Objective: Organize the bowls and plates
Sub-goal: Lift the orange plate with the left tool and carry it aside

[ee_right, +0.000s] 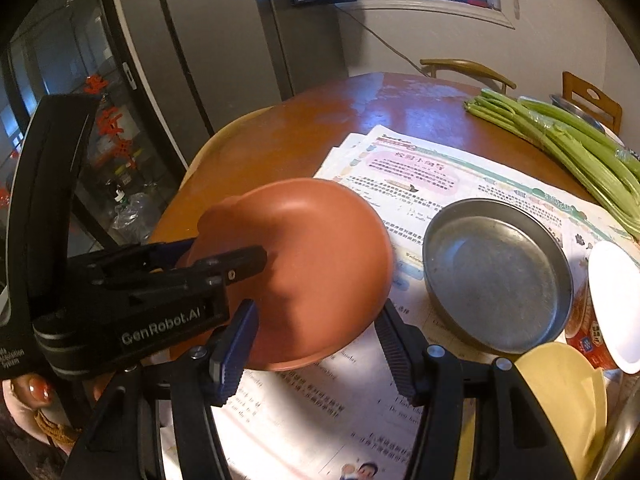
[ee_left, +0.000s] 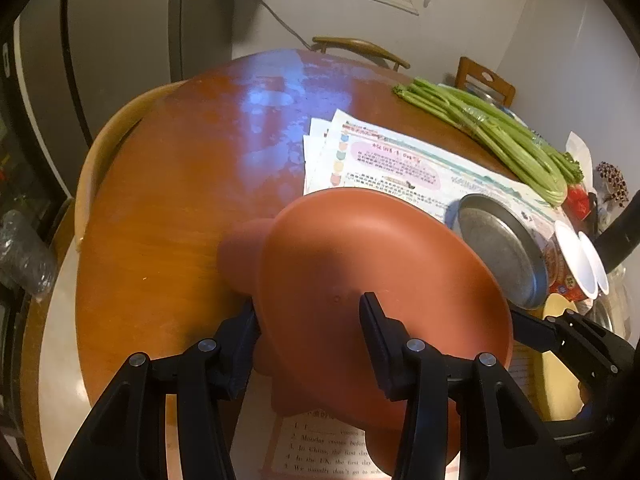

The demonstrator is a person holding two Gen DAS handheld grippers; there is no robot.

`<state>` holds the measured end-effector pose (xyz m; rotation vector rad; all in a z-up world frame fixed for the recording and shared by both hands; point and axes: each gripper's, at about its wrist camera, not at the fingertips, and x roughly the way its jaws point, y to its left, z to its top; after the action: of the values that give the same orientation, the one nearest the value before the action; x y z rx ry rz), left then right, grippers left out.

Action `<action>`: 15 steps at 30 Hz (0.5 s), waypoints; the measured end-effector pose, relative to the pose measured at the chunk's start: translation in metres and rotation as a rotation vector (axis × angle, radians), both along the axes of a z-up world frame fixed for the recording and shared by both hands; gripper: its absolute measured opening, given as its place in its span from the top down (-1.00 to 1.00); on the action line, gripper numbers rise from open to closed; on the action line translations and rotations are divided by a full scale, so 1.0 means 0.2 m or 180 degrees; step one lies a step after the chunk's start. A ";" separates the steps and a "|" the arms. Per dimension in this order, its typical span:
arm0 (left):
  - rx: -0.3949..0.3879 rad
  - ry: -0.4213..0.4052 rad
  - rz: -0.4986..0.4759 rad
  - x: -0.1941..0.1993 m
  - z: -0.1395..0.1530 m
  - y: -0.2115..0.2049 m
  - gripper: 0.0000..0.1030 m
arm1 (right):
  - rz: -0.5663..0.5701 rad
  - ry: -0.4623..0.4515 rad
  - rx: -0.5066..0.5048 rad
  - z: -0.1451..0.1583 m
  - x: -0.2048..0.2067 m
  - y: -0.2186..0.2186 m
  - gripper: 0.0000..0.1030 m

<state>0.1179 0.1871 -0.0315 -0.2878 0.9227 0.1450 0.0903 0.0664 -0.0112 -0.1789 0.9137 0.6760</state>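
The left gripper [ee_left: 308, 332] has its fingers [ee_left: 378, 344] closed on the rim of the brown plate [ee_left: 360, 264]. One finger is under the rim and one is on top, inside the plate. The plate is tipped and lifted off the bench [ee_left: 192, 184], so it hangs over the printed papers [ee_left: 400, 160].

The right gripper [ee_right: 316, 344] holds nothing. Its fingers [ee_right: 236, 340] sit nearly as close together as they ever get, with just a gap of air between them, right under the near edge of the brown plate.

I will use the metal pan [ee_right: 496, 272] as the marker. The brown plate is just to its left, close to it but not in it. A white bowl [ee_right: 616, 304] and a printed cup under it are just to the pan's right. A yellow plate [ee_right: 568, 396] is on the near side of the pan, at the bench edge. The green celery [ee_right: 580, 148] lies beyond the pan, well apart from it.

I think the job is only started. One plate is picked up and on its way. The pan, the white bowl and the yellow plate all sit apart, not stacked. The brown plate needs a place to go, and then the others need sorting too.
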 end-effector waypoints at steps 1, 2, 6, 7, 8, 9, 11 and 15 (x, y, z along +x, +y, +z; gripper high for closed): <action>0.0001 0.0005 -0.0006 0.01 -0.01 0.00 0.03 | 0.0006 0.0009 -0.0006 -0.01 0.01 0.00 -0.17; 0.0000 0.0006 -0.0009 0.01 -0.01 0.00 0.03 | 0.0004 0.0015 -0.0006 -0.02 0.01 0.00 -0.17; -0.0005 0.0016 -0.0051 0.03 -0.02 -0.01 0.03 | -0.0032 0.0025 -0.0046 -0.04 0.03 0.01 -0.17; -0.0011 0.0022 -0.0055 0.03 -0.02 -0.01 0.03 | -0.0040 0.0026 -0.0059 -0.04 0.04 0.01 -0.17; -0.0005 0.0020 -0.0058 0.03 -0.02 -0.01 0.03 | -0.0045 0.0030 -0.0063 -0.05 0.05 0.01 -0.17; 0.0004 0.0012 -0.0052 0.03 -0.02 -0.01 0.03 | -0.0052 0.0027 -0.0073 -0.05 0.05 0.01 -0.17; -0.0017 -0.0005 -0.0046 0.03 -0.02 -0.01 0.03 | -0.0047 0.0024 -0.0071 -0.05 0.05 0.01 -0.17; -0.0043 -0.0009 -0.0037 0.02 -0.02 0.00 0.03 | -0.0040 0.0033 -0.0035 -0.04 0.05 0.01 -0.17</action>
<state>0.1225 0.1868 -0.0359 -0.2951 0.9226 0.1277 0.1007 0.0678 -0.0194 -0.1794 0.9280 0.6609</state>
